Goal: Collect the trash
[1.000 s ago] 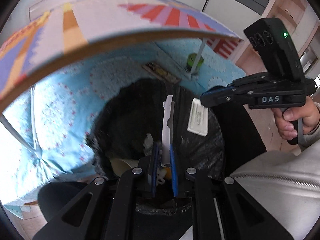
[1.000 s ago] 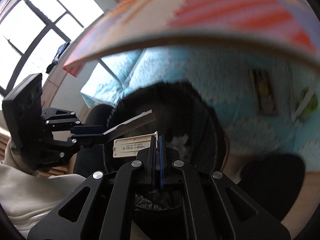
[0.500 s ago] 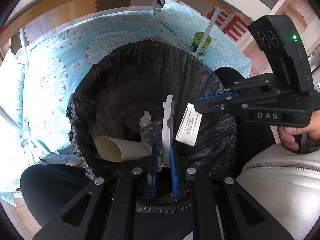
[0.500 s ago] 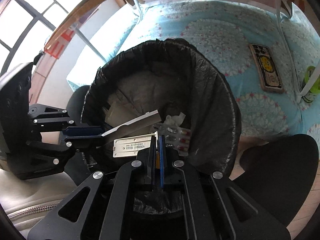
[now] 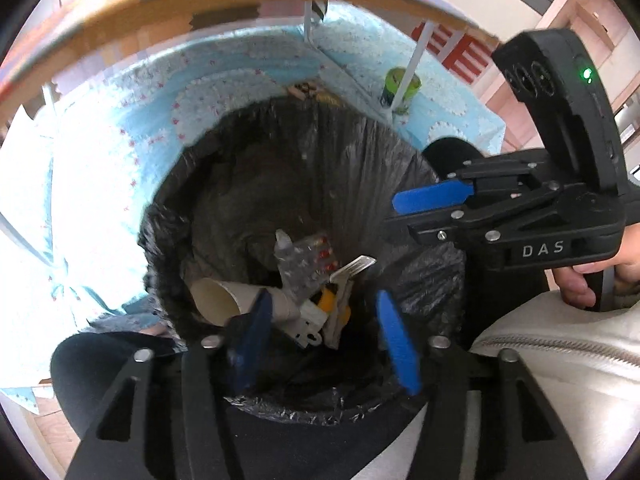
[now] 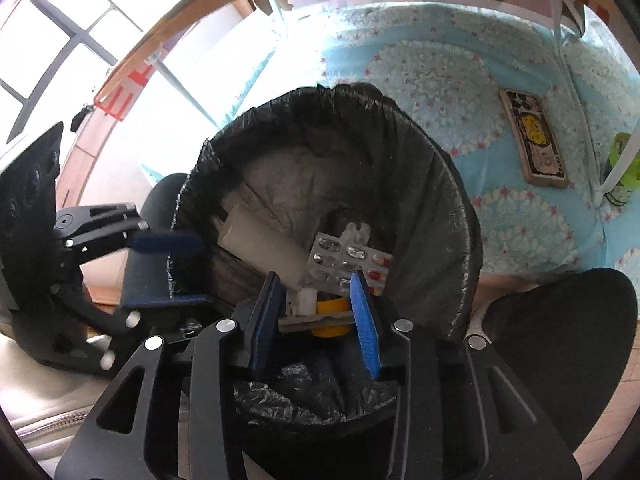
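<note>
The trash lies in the bottom of the black-lined bin [image 5: 320,168]: a cardboard tube [image 5: 228,300], a pill blister pack [image 6: 348,266], a flat grey strip [image 5: 346,284] and a small white tag [image 5: 306,322], heaped together and touching. A yellow item [image 6: 330,318] sits under the strip. The left gripper [image 5: 324,336] hangs over the bin's near rim with its blue fingers spread wide and nothing between them. The right gripper [image 6: 316,316] is likewise over the bin, fingers apart and empty; seen from the left wrist view, it reaches in from the right. The bin stands on a light blue patterned cloth [image 6: 440,80]. On that cloth, well apart from the bin, lie a flat printed packet [image 6: 536,140] and a green can [image 5: 400,88], beside a white table leg [image 5: 412,64].
</note>
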